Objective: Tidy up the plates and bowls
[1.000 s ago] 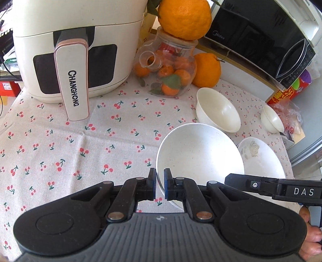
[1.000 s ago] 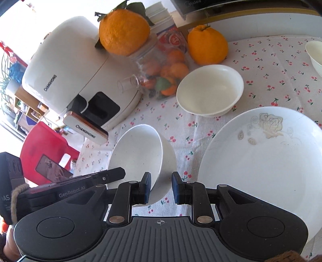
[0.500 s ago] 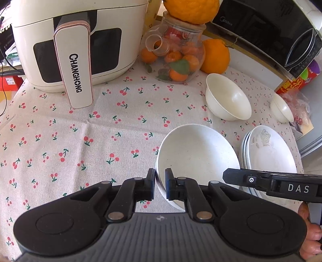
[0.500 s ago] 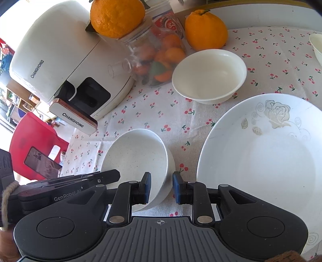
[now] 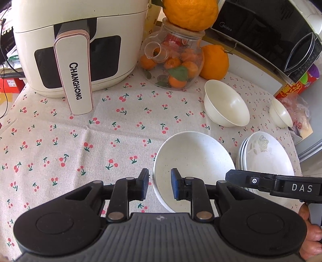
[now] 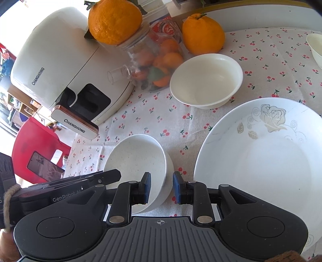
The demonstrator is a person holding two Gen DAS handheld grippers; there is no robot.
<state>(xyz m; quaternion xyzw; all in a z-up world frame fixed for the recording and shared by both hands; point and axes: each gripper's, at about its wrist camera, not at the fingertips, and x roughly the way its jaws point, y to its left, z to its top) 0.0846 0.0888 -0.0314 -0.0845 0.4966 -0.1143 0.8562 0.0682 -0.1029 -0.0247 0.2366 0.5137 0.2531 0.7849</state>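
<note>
A speckled white bowl (image 5: pixel 193 161) (image 6: pixel 136 159) stands upright on the cherry-print tablecloth (image 5: pixel 100 131). My left gripper (image 5: pixel 159 186) straddles its left rim. Its jaws are opening, and a gap shows between each pad and the rim. My right gripper (image 6: pixel 161 188) straddles the opposite rim. Its jaws are opening too, with cloth showing between the outer pad and the bowl's wall. To the right lies a stack of white plates (image 5: pixel 267 159) (image 6: pixel 261 165) with a rose print. A cream bowl (image 5: pixel 227 104) (image 6: pixel 207 78) and a small cream bowl (image 5: pixel 280 114) (image 6: pixel 316 48) sit farther back.
A white air fryer (image 5: pixel 76 44) (image 6: pixel 52 66) stands at the back left, beside a glass jar of tangerines (image 5: pixel 173 64) topped by a large orange (image 5: pixel 190 12). Behind them are another orange (image 5: pixel 214 60) and a black microwave (image 5: pixel 271 30). A hand (image 5: pixel 311 237) shows at the lower right.
Both grippers were shut on the speckled bowl's rim. Their jaws have now spread and the pads stand off it. The bowl rests on the cloth.
</note>
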